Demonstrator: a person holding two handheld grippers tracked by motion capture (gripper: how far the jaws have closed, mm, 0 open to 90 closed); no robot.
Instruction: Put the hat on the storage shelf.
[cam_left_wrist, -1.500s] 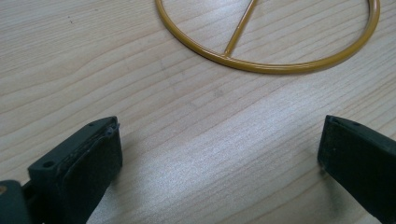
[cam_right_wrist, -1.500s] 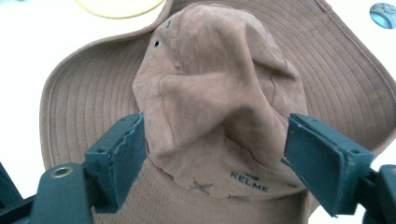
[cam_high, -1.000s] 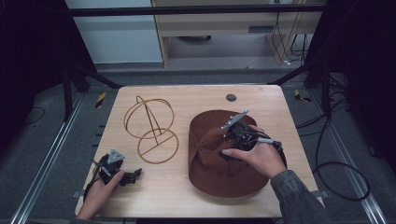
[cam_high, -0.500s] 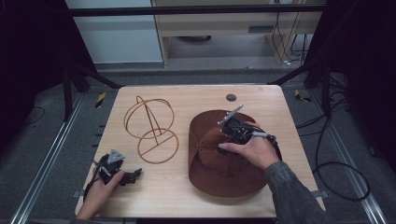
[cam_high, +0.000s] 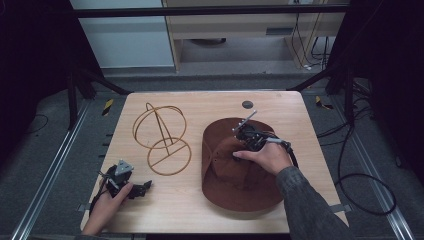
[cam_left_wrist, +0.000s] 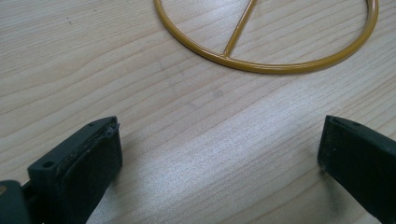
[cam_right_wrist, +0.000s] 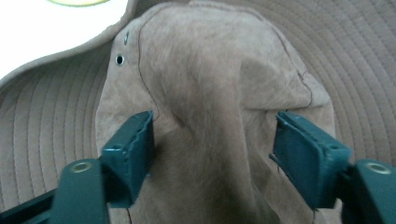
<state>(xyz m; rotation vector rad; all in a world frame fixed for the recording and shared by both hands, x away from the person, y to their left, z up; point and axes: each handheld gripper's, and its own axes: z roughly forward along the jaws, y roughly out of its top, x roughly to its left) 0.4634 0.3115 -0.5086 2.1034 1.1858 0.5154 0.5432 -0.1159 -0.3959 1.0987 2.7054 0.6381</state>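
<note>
Landmark: the brown hat (cam_high: 240, 165), lying brim-down on the right half of the worktop (cam_high: 200, 210), toward the near edge.

Left claw (cam_high: 142, 186): held low at the near left corner of the worktop, well apart from the hat. Jaws spread wide over bare wood, nothing between them.

Right claw (cam_right_wrist: 212, 144): over the hat's crown, jaws spread to either side of the raised fold of crown fabric. Contact with the fabric cannot be told. Right hand (cam_high: 262, 157) rests above the crown.

Gold wire stand (cam_high: 162, 135): left of the hat, just beside its brim, ring base flat on the wood, upright hoop behind.

Dark round disc (cam_high: 247, 104): beyond the hat, near the far edge.
</note>
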